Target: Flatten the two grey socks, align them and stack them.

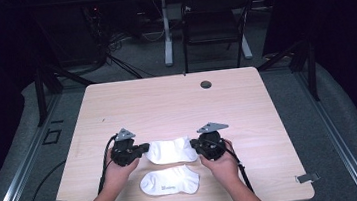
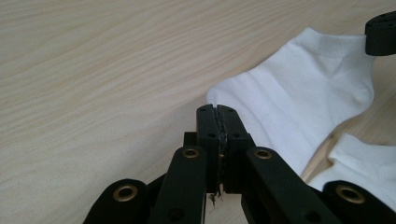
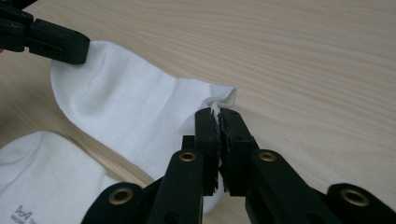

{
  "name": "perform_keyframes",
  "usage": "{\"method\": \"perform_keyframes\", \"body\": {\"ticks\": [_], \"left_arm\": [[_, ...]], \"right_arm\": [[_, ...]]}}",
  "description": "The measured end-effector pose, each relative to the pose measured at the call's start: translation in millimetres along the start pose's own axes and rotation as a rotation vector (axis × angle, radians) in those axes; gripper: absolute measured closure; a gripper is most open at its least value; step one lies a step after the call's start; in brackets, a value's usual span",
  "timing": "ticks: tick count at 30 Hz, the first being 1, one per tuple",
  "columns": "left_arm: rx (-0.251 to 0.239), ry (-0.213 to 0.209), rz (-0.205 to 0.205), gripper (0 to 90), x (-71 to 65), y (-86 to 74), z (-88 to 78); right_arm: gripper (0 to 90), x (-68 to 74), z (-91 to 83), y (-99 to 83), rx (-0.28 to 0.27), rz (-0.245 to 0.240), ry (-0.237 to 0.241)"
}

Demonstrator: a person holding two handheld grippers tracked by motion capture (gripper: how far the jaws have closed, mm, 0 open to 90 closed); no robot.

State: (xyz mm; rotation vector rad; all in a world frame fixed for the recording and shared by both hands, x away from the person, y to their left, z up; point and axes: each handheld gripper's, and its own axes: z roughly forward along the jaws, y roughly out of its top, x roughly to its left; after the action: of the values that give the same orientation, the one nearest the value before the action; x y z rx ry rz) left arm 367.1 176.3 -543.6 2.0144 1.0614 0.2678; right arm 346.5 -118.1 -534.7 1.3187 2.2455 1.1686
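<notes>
Two white ankle socks lie on the light wood table (image 1: 166, 101). The upper sock (image 1: 170, 150) stretches flat between my two grippers. My left gripper (image 1: 146, 147) is shut at its toe end, the closed jaws meeting the sock's edge (image 2: 218, 109). At the other end my right gripper (image 1: 192, 143) is shut on the cuff, where the cloth puckers at the jaw tips (image 3: 218, 112). The lower sock (image 1: 171, 180) lies loose nearer the front edge, with a small printed mark on it (image 3: 42, 172).
A round cable hole (image 1: 206, 84) sits near the table's far edge. A black chair (image 1: 213, 21) and a table leg stand beyond it. Bare tabletop spreads behind and to both sides of the socks.
</notes>
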Motion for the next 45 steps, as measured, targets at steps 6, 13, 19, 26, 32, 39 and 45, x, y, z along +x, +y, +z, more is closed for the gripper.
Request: {"method": "perform_keyframes", "body": {"ticks": [6,13,19,26,32,39,45], "left_arm": [[-0.008,-0.011,0.024,89.2,-3.8,0.0,-10.0],[-0.017,-0.025,0.034,89.2,-9.5,-3.7,-22.1],[-0.032,-0.046,0.027,89.2,-14.1,-9.8,-35.3],[-0.04,-0.061,0.01,89.2,-22.1,-25.3,-44.3],[-0.038,-0.071,-0.005,89.2,-24.7,-34.9,-52.3],[-0.031,-0.076,0.012,89.2,-32.4,-44.5,-59.5],[-0.031,-0.083,0.021,89.2,-36.9,-50.2,-64.0]], "right_arm": [[86.8,5.4,-9.2,2.1,-0.023,-0.014,0.021],[86.8,10.0,-20.2,1.5,-0.034,-0.028,0.039],[86.8,15.6,-30.6,-2.0,-0.037,-0.036,0.053],[86.8,25.4,-40.5,-9.3,-0.051,-0.048,0.077],[86.8,32.4,-46.3,-18.8,-0.051,-0.053,0.092],[86.8,40.6,-53.0,-30.7,-0.046,-0.058,0.106],[86.8,47.6,-57.4,-37.9,-0.038,-0.083,0.11]]}}
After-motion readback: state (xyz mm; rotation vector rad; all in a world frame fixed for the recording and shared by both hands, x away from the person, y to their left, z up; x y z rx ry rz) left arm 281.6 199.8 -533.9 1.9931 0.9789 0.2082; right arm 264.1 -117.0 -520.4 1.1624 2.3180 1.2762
